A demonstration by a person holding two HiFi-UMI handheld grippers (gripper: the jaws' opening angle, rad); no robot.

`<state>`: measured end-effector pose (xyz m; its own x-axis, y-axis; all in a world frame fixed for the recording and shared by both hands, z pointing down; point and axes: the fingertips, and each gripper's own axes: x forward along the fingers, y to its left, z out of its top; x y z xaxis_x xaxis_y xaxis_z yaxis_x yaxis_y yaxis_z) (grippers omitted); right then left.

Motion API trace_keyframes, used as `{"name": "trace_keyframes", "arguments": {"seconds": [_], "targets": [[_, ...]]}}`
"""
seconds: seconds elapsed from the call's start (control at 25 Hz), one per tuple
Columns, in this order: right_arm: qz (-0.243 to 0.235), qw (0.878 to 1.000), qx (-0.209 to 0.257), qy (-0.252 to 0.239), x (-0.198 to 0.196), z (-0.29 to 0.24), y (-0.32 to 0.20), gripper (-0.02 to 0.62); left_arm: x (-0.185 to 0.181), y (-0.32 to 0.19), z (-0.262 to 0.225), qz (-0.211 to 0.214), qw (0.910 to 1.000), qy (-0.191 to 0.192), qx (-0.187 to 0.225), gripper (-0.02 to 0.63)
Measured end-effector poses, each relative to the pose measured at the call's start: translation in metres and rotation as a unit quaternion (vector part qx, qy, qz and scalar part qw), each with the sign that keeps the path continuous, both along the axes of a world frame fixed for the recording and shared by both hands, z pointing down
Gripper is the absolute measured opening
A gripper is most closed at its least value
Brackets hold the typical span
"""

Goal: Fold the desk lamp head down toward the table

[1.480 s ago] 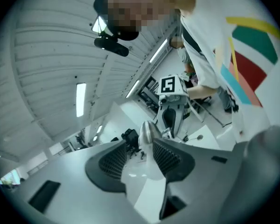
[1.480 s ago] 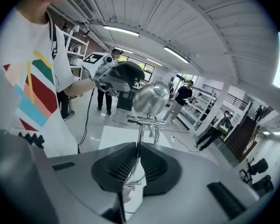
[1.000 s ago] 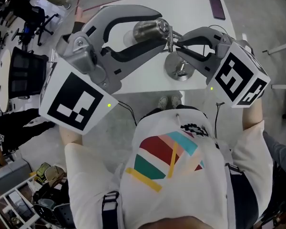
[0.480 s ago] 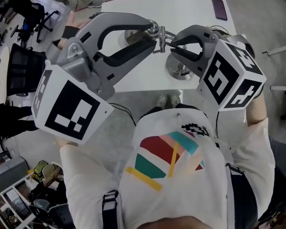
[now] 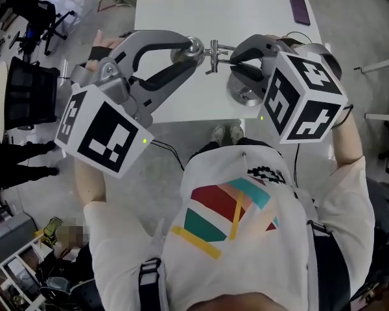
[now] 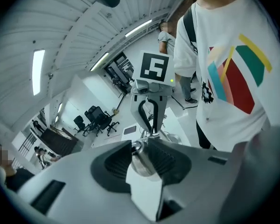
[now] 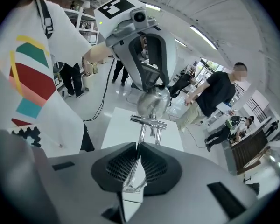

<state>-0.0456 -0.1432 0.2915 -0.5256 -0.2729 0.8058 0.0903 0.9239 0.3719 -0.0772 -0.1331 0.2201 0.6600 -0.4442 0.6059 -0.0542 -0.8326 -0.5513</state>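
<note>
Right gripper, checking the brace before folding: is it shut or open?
Shut: the right gripper pinches the lamp arm between its pads.

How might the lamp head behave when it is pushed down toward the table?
The lamp head looks polished and rounded, so it may slip in a grip. The thin lamp arm has a joint, so it probably hinges rather than bends. The base looks small; tipping seems possible.

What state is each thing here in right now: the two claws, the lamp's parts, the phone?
left claw: closed on the lamp head.
right claw: closed on the lamp arm.
lamp head: held up above the table, not folded down yet.
lamp base: standing flat on the table.
phone: lying flat at the table's far corner, screen dark.
</note>
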Motion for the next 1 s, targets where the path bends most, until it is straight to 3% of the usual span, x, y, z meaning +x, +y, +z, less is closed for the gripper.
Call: {"name": "trace_keyframes", "arguments": {"seconds": [0.16, 0.24, 0.44, 0.56, 0.64, 0.84, 1.0], "targets": [[-0.013, 0.999, -0.032, 0.002, -0.017, 0.008, 0.001, 0.035, -0.024, -0.003, 0.014, -0.031, 0.9981, 0.051, -0.018, 0.152], [-0.009, 0.999, -0.042, -0.002, -0.02, 0.014, -0.001, 0.035, -0.028, -0.006, 0.021, -0.042, 0.9974, 0.055, -0.018, 0.152], [-0.013, 0.998, -0.054, 0.009, -0.022, 0.023, -0.004, 0.035, -0.033, -0.011, 0.042, -0.062, 0.9974, 0.01, -0.036, 0.152], [-0.022, 0.998, -0.049, 0.038, -0.033, 0.052, -0.006, 0.035, -0.05, -0.016, 0.095, -0.081, 0.9927, -0.068, -0.058, 0.147], [-0.026, 0.997, -0.026, 0.075, -0.039, 0.078, -0.007, 0.035, -0.059, -0.017, 0.138, -0.083, 0.9897, -0.087, -0.078, 0.135], [-0.032, 0.994, 0.0, 0.104, -0.042, 0.098, -0.008, 0.034, -0.061, -0.021, 0.171, -0.095, 0.9859, -0.01, -0.138, 0.132], [-0.038, 0.993, 0.02, 0.106, -0.038, 0.101, -0.006, 0.035, -0.057, -0.019, 0.174, -0.091, 0.9847, -0.004, -0.148, 0.132]]}}
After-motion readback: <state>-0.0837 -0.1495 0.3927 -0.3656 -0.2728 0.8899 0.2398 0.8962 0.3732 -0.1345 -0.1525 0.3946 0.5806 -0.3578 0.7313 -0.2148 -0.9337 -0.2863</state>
